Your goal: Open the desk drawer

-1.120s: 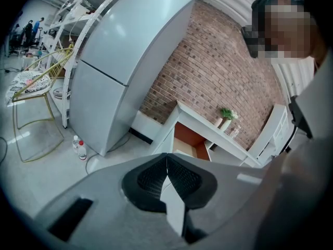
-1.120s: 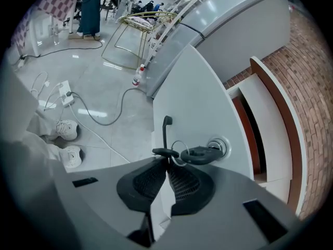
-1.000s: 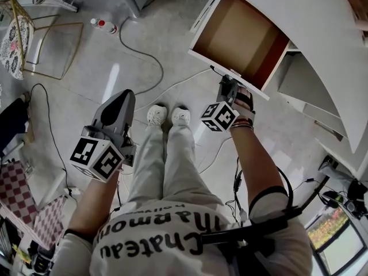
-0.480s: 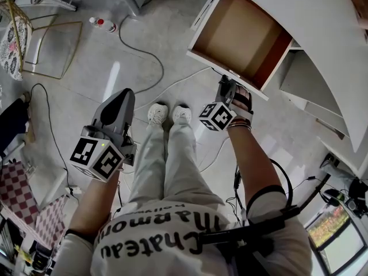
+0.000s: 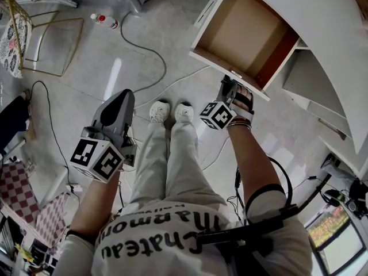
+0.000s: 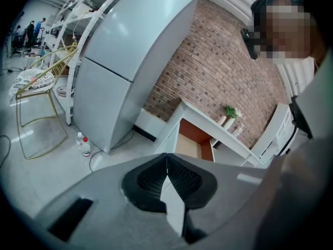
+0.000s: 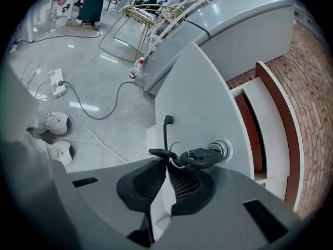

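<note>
The desk drawer [image 5: 241, 30] stands pulled out, a brown-lined box with a white front [image 7: 197, 103]. A thin black handle [image 7: 166, 132] runs down that front, and beside it a black key on a ring [image 7: 200, 155] sits in the lock [image 7: 221, 149]. My right gripper [image 7: 167, 164] is pressed against the front, jaws shut at the handle's lower end; in the head view the right gripper [image 5: 228, 88] touches the front's edge. My left gripper [image 5: 122, 99] hangs over the floor beside the person's leg, and in its own view the left gripper [image 6: 167, 163] is shut with nothing in it.
The white desk top [image 5: 310, 22] curves along the right. Cables [image 5: 149, 50] cross the grey floor, with two small bottles [image 5: 103, 22] and a wire-framed chair [image 5: 34, 39] at the far left. A grey fridge [image 6: 130, 61] stands behind. The person's white shoes [image 5: 172, 112] are below the drawer.
Almost nothing: the view has shifted a little, and the right gripper stays at the front of the pulled-out drawer. The left gripper has not moved.
</note>
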`<move>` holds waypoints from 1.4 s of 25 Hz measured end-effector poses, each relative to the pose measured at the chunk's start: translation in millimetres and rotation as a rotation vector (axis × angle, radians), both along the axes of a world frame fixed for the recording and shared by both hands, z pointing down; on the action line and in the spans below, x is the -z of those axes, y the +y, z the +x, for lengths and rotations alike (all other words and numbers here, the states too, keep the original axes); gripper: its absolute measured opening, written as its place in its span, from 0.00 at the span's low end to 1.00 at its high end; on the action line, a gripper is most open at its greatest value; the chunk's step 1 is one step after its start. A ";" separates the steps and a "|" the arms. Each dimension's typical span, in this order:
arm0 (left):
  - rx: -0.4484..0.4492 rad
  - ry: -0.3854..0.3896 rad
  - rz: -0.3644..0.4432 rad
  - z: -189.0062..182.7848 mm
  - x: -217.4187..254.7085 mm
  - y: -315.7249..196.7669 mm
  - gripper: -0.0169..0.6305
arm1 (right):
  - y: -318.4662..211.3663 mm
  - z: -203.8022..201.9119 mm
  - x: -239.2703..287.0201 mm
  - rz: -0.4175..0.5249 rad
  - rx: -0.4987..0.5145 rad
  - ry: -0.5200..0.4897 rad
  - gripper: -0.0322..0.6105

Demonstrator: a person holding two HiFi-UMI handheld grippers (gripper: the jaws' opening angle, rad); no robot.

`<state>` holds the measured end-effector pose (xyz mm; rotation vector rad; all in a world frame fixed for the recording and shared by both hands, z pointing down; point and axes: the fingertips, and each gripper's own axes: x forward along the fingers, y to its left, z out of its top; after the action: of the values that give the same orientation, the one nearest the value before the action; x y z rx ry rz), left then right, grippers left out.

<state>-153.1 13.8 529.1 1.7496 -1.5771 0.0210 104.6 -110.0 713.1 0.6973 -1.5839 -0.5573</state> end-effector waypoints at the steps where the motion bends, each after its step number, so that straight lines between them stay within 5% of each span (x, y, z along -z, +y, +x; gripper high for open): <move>1: 0.001 0.000 -0.001 -0.5 -0.8 0.5 0.05 | 0.3 0.1 -1.2 0.002 -0.001 0.002 0.09; 35: -0.004 -0.022 -0.034 -11.0 -27.2 -7.2 0.05 | 5.6 -3.3 -31.4 0.027 -0.003 0.007 0.09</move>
<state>-164.1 6.6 556.3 1.7318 -1.5802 0.0693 101.3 -104.4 744.5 0.7173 -1.5714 -0.5799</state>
